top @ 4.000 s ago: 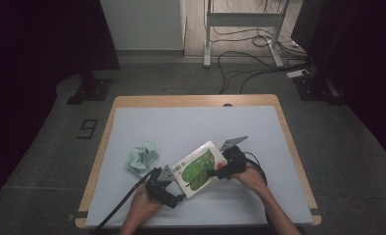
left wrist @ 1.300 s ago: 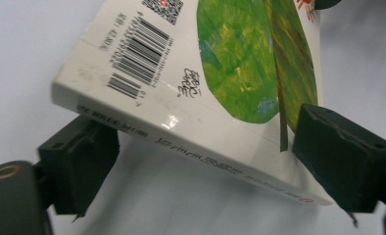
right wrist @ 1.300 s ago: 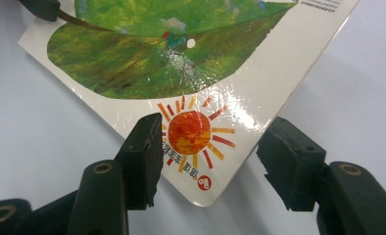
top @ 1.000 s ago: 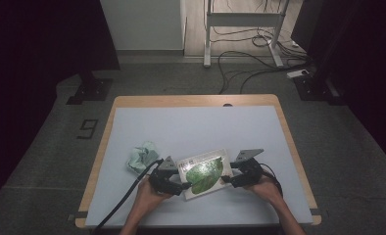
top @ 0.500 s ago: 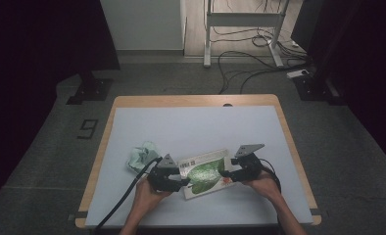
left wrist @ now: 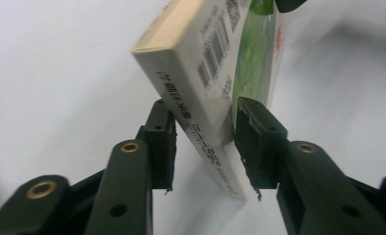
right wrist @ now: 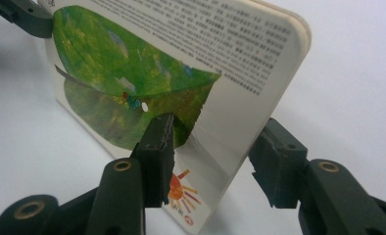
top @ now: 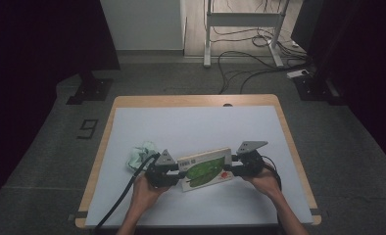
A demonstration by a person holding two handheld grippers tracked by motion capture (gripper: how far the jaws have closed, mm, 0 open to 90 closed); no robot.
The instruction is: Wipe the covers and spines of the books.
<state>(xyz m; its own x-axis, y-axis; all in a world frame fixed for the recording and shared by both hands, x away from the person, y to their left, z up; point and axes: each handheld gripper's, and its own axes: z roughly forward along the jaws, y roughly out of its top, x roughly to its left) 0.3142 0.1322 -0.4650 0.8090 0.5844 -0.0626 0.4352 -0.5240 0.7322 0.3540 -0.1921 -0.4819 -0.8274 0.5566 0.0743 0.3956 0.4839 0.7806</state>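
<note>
Book (top: 205, 169) sat raised over near table (top: 191, 122) edge, spanning your grippers. Left gripper (left wrist: 201, 129) was clamping spine end, jaws just closing. Right gripper (right wrist: 210, 147) straddled cover end, closing; far pad looked clear. Risk: one-sided pinch, book pivoted and dropped. Your hands faced inward, level, low.

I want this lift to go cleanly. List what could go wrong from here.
1. The right gripper has just been closing its jaws around the book, but one pad looks short of the back cover, so that end may slip.
2. The left gripper, its jaws also just closing, holds the book's spine end askew between its pads. The book could twist out or drop.
</note>
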